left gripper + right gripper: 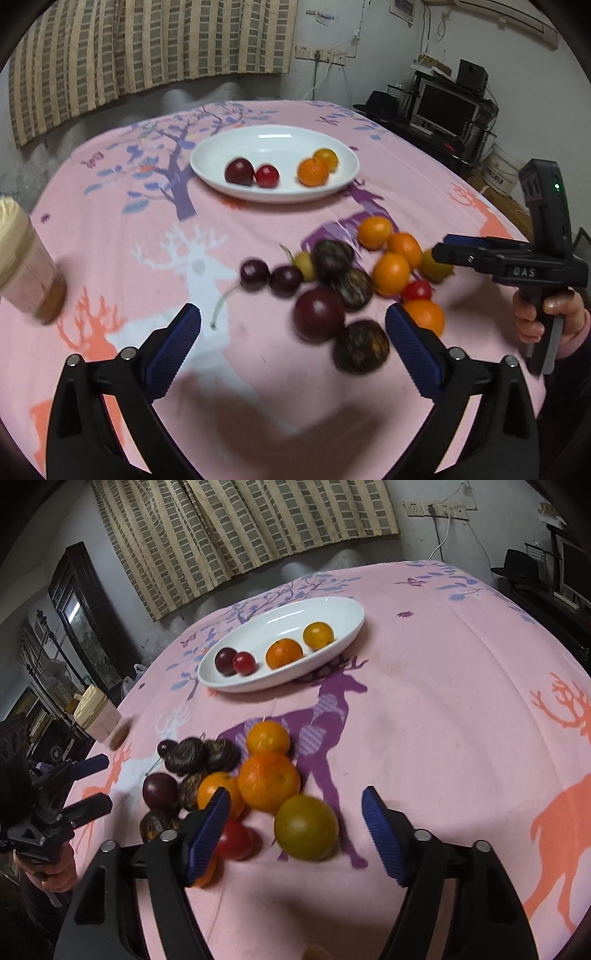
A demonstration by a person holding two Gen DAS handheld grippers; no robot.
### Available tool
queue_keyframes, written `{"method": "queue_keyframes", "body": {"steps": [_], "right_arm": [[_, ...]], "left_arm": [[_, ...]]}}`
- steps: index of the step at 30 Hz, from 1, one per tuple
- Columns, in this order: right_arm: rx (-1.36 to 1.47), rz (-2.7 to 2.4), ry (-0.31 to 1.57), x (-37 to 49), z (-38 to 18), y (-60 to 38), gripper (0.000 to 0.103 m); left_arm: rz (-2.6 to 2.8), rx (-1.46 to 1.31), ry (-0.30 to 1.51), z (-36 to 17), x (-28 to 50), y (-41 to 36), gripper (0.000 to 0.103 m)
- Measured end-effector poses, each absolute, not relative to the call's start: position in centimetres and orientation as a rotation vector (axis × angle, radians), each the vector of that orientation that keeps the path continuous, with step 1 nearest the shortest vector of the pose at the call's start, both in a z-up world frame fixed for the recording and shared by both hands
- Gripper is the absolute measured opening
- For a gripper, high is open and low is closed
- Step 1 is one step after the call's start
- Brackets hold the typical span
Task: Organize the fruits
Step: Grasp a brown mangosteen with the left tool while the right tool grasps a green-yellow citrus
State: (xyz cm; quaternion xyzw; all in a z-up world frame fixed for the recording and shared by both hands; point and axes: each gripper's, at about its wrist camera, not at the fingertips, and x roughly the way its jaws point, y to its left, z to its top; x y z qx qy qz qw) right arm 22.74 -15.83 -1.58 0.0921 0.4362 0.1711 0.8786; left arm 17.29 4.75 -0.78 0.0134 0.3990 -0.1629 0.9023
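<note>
Left hand-held gripper (293, 334) released | right hand-held gripper (295, 821) released | cabinet (79, 616) right-view only

One white plate (275, 192) at the far side holds four fruits: one dark plum (239, 171), one red cherry tomato (267, 176), one orange (313, 171) and one yellow-orange tomato (326, 158). The near pile (347, 280) has roughly fourteen fruits; blur prevents an exact count. One cup (26, 269) stands at left.

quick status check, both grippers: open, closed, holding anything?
Left gripper: open, holding nothing, fingers spread before the loose fruit pile.
Right gripper: open, holding nothing, a yellow-green fruit lying between its fingers.
</note>
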Motion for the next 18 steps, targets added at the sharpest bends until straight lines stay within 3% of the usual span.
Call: {"method": "queue_keyframes", "body": {"steps": [4,10,12,14,16,18], "right_arm": [[0.192,0.339,0.937,22.5,-2.1,-15.7,0.060],[0.213,0.316,0.965,22.9,-2.6,-16.2,0.058],[0.219,0.313,0.979,23.0,-2.8,-16.3,0.052],[0.232,0.329,0.981,23.1,-2.9,-16.3,0.038],[0.243,0.345,0.975,23.0,-2.8,-16.4,0.037],[0.264,0.355,0.966,23.0,-2.7,-16.6,0.037]], "left_arm": [[-0.361,0.010,0.852,-1.8,16.0,4.7,0.098],[-0.410,0.036,0.843,-1.9,15.3,3.7,0.098],[-0.424,0.053,0.843,-1.9,15.1,3.2,0.098],[-0.444,0.069,0.846,-2.1,14.9,2.7,0.097],[-0.457,0.084,0.849,-2.3,14.8,2.2,0.092],[-0.473,0.099,0.869,-2.7,14.9,1.7,0.074]]}}
